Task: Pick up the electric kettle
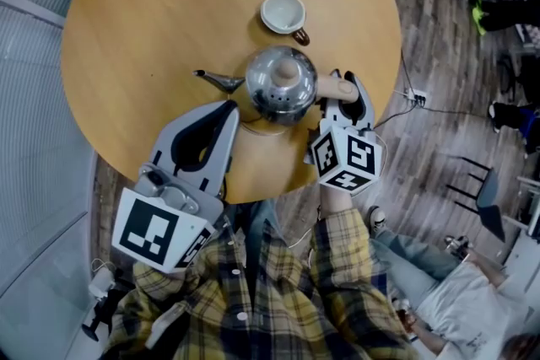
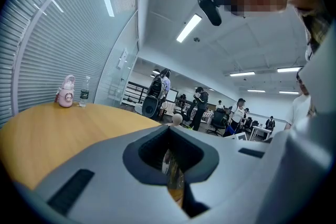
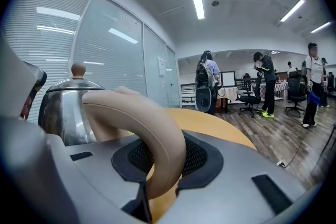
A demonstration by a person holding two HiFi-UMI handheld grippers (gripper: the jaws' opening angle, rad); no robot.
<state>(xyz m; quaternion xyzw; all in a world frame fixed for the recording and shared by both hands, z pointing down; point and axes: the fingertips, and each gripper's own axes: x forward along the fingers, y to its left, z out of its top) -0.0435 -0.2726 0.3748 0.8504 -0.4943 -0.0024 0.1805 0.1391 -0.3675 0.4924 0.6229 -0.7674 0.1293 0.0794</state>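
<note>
Gripping the handle [image 3: 152, 123] of the kettle [image 1: 281, 84] with the right gripper [image 1: 344, 88], squeezing it from both sides. Holding the left gripper [image 1: 229, 110] just beside the kettle, closed on nothing. Locating the kettle near the table's [image 1: 169, 13] edge, with a cup [image 1: 283, 13] just beyond.

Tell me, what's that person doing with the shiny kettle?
A person in a checked shirt holds a hand-held gripper in each hand. The right hand-held gripper is closed on the beige handle of the electric kettle at the round table. The left hand-held gripper is shut and empty, beside the spout. A white cup stands beyond the kettle.
</note>
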